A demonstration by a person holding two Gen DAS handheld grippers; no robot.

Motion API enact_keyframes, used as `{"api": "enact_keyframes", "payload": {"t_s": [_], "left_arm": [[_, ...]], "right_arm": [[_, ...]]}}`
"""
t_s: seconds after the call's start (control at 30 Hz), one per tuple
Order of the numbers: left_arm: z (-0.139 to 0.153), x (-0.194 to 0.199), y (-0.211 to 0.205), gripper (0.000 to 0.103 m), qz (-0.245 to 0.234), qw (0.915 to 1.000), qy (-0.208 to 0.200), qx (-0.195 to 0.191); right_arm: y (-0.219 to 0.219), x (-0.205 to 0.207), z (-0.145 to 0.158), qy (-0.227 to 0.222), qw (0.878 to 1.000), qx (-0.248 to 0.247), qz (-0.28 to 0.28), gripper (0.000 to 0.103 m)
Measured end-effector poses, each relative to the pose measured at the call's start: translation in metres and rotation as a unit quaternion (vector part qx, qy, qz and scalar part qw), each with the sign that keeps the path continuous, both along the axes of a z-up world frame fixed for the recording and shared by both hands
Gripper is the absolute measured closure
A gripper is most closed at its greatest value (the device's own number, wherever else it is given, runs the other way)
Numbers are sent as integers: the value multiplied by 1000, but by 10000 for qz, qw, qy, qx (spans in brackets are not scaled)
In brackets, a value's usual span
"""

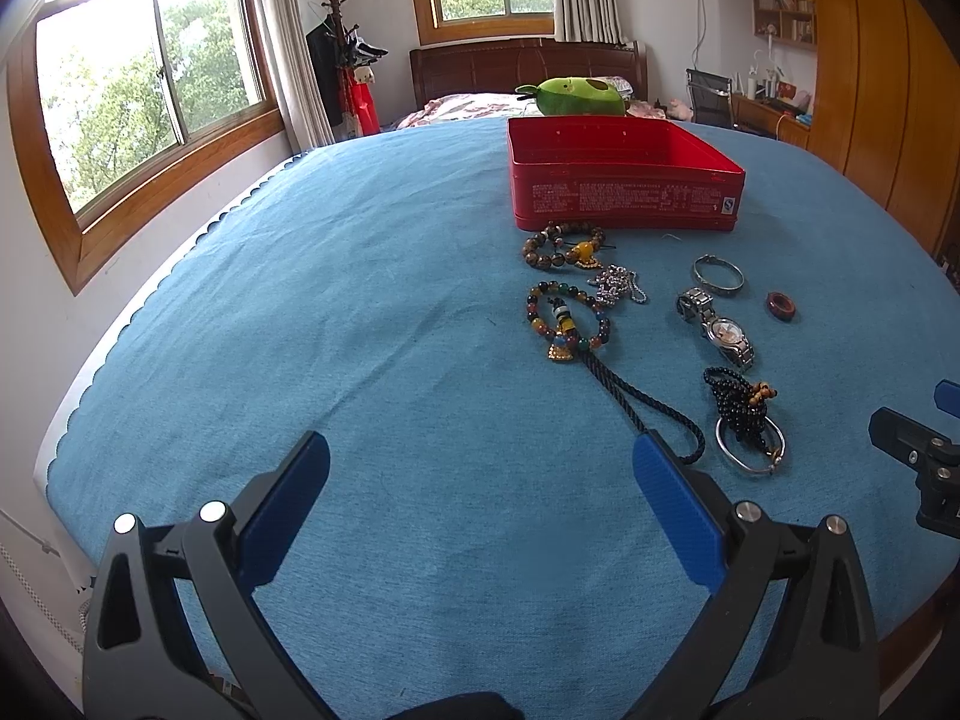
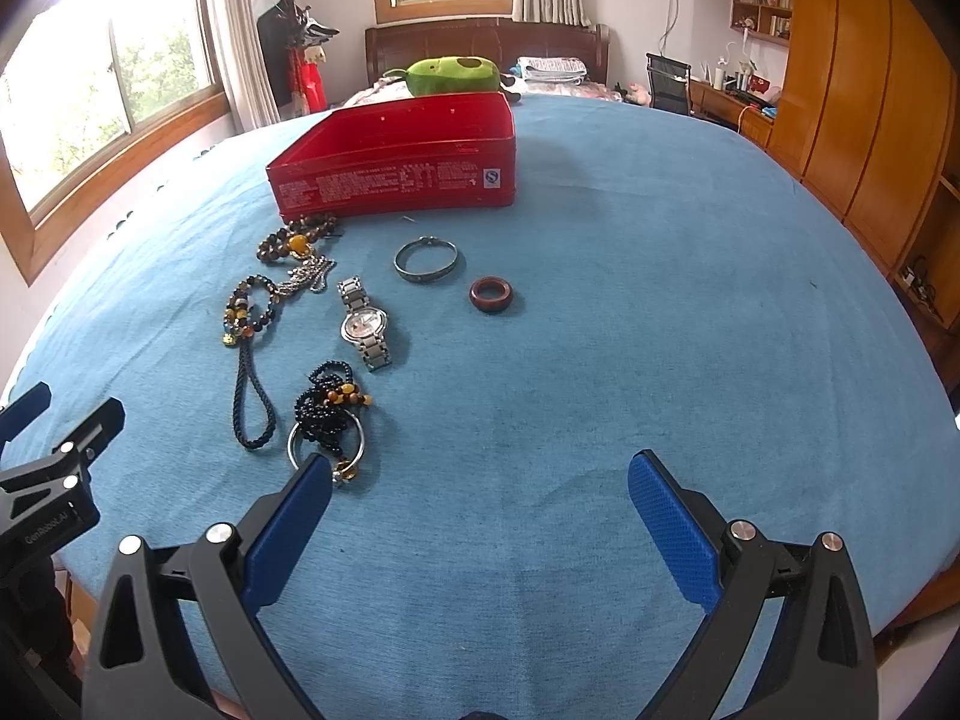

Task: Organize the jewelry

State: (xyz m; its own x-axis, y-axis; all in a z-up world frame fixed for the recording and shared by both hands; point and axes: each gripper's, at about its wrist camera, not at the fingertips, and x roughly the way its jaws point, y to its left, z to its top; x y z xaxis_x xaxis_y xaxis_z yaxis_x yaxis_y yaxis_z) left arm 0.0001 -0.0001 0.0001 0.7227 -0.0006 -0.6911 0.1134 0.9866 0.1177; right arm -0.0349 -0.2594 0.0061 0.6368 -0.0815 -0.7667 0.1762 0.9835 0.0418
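Observation:
An open red tin box (image 1: 624, 198) (image 2: 396, 180) stands on the blue cloth. In front of it lie a brown bead bracelet (image 1: 561, 247), a silver chain (image 1: 615, 283), a multicoloured bead bracelet with a black cord (image 1: 567, 318), a silver bangle (image 2: 425, 259), a silver watch (image 2: 365, 324), a brown ring (image 2: 491, 294) and black beads on a silver hoop (image 2: 327, 420). My left gripper (image 1: 480, 462) is open and empty, left of the jewelry. My right gripper (image 2: 480, 480) is open and empty, its left finger beside the hoop.
The blue-covered table (image 1: 300, 330) has a scalloped left edge. A green plush toy (image 1: 579, 97) lies on a bed behind the box. Windows are at the left, wooden cabinets (image 2: 852, 90) at the right.

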Motion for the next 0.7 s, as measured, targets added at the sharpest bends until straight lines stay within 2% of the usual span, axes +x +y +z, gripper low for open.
{"api": "enact_keyframes", "payload": {"t_s": [0.7], "left_arm": [[1,1,1,3,1,10000,8,3]], "right_arm": [[3,-2,1,5,10000,5,-7,4]]}}
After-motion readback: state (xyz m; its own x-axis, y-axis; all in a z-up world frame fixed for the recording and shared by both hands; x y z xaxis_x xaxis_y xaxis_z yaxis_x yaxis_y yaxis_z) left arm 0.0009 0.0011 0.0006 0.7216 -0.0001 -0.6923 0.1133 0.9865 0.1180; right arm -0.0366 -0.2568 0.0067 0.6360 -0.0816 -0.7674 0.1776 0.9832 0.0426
